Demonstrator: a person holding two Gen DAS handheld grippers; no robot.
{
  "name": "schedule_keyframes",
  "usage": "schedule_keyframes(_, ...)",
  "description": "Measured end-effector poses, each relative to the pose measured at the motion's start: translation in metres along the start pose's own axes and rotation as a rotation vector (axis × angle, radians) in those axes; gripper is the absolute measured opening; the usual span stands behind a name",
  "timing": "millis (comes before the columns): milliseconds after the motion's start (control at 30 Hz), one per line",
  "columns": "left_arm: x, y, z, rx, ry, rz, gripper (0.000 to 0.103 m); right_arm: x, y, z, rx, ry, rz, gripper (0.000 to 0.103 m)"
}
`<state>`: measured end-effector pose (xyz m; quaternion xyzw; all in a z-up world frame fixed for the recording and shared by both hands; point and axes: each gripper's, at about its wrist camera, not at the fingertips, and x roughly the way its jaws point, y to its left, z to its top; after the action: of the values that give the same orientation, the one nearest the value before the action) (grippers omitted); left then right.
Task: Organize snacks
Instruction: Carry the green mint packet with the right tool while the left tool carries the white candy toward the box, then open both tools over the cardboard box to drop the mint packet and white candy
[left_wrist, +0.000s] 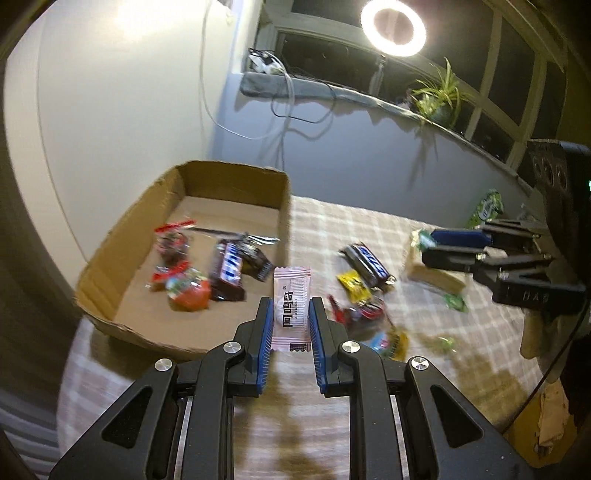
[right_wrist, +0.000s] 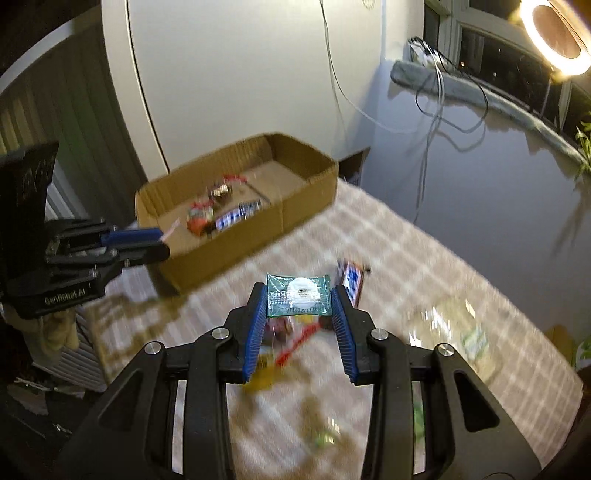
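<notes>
On the left, my cardboard box (left_wrist: 177, 236) lies ahead-left of the left gripper (left_wrist: 291, 317), clamped on a pink sachet (left_wrist: 291, 310), the nearer hand. My right gripper (right_wrist: 299, 306) pinches a green packet (right_wrist: 298, 295), box farther ahead-left.

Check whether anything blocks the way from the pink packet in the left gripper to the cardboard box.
Nothing visible does. The left gripper holds the pink packet just short of the cardboard box, whose top is open. The near wall is low, and bare floor shows beside the snacks already inside. The right gripper, holding a green packet, is off to the side.
</notes>
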<state>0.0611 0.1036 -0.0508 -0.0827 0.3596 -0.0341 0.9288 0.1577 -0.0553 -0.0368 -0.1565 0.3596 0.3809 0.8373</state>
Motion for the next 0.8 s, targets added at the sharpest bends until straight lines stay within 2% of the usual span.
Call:
schedule_keyframes(367, 0.003, 0.035, 0.010, -0.047, -0.017, 0.039, 0.018, 0.045, 0.023, 0.059, -0.034, -0.018, 0.042, 0.037)
schedule_keyframes(800, 0.015, 0.064, 0.019, -0.083, -0.009, 0.067, 0.018, 0.105, 0.027, 0.099, -0.020, 0.020, 0.078, 0.037)
